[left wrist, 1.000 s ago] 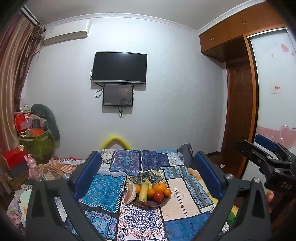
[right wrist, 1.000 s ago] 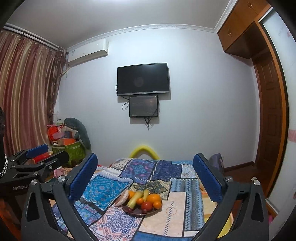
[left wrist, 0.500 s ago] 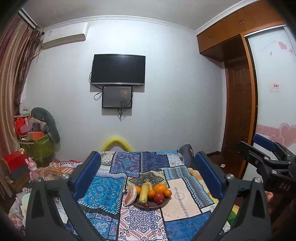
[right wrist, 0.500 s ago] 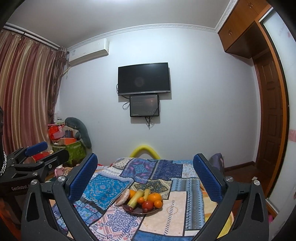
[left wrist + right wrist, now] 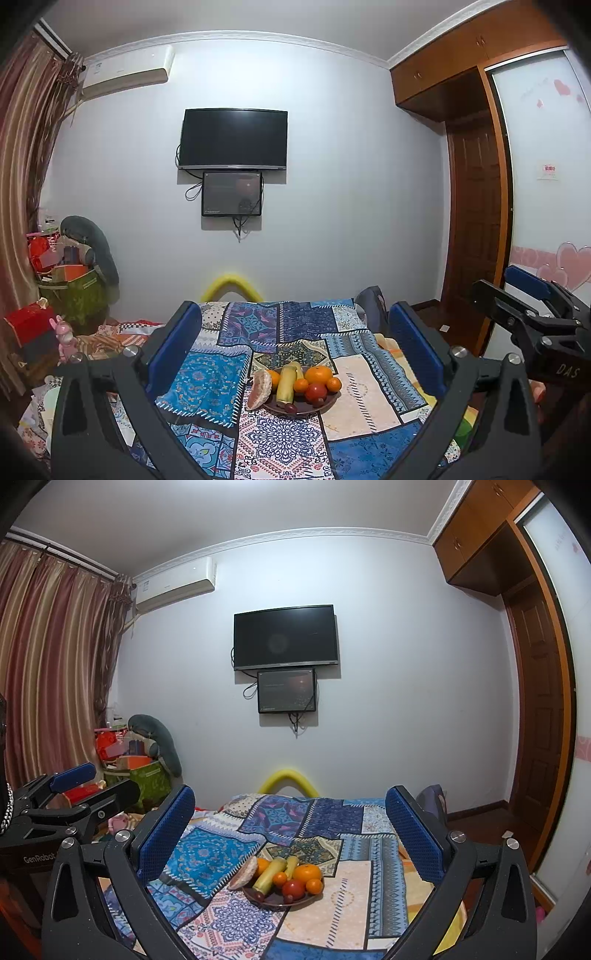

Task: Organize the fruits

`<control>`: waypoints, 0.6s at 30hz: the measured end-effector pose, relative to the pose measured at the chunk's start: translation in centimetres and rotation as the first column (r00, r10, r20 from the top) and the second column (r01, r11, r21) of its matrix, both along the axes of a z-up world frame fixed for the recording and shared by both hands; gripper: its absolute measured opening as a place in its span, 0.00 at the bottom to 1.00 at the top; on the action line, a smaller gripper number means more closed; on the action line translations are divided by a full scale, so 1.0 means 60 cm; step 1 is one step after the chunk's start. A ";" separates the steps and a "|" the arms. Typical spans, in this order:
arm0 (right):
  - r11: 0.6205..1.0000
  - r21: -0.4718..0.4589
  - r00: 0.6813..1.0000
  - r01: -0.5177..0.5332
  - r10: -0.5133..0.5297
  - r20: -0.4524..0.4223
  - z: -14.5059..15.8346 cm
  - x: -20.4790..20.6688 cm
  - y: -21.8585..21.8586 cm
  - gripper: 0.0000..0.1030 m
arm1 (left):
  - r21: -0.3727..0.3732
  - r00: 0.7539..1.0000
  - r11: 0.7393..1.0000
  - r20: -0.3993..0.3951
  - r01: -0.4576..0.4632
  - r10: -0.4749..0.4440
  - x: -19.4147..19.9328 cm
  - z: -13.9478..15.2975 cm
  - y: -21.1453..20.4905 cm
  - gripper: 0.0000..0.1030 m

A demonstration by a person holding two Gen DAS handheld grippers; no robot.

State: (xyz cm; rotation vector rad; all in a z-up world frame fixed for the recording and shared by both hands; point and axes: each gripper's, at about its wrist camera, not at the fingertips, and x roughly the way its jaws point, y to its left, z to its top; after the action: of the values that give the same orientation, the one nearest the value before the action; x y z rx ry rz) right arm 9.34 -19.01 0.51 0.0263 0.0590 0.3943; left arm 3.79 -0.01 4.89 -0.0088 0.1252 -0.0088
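A dark plate (image 5: pixel 301 409) piled with fruit sits on a patchwork-covered table (image 5: pixel 354 384). It holds oranges (image 5: pixel 318 374), a red tomato (image 5: pixel 315 392), yellow-green corn (image 5: pixel 286 384), dark grapes and a peeled pomelo piece (image 5: pixel 259 384) leaning on the left rim. The plate also shows in the right wrist view (image 5: pixel 273 899). My left gripper (image 5: pixel 295 343) is open and empty, held well short of the plate. My right gripper (image 5: pixel 290 825) is open and empty too, also short of it. Each gripper shows at the edge of the other's view.
A wall with a TV (image 5: pixel 233 138) lies behind the table. Boxes and clutter (image 5: pixel 70 288) stand at the left by curtains. A wooden door (image 5: pixel 476 229) and wardrobe are at the right. A yellow curved piece (image 5: pixel 231 286) rises behind the table's far edge.
Both views have shifted only slightly; the left gripper tilted down a little. The fruit and plate have not moved and both grippers stay open.
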 end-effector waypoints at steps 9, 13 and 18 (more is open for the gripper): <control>1.000 -0.002 1.000 0.002 -0.002 0.000 0.001 0.000 0.000 1.00 | 0.001 1.000 1.000 -0.001 0.005 -0.005 0.001 -0.002 0.002 1.00; 1.000 -0.001 1.000 0.002 -0.002 0.000 0.001 0.000 0.000 1.00 | 0.002 1.000 1.000 -0.001 0.007 -0.007 0.001 -0.002 0.003 1.00; 1.000 0.000 1.000 0.002 -0.002 0.000 0.002 0.000 -0.001 1.00 | -0.002 1.000 1.000 0.000 0.008 -0.008 0.001 -0.002 0.003 1.00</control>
State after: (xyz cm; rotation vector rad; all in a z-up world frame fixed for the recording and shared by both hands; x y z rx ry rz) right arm 9.34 -19.06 0.63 0.0266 0.0590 0.3926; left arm 3.85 0.16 4.79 -0.0107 0.1256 -0.0170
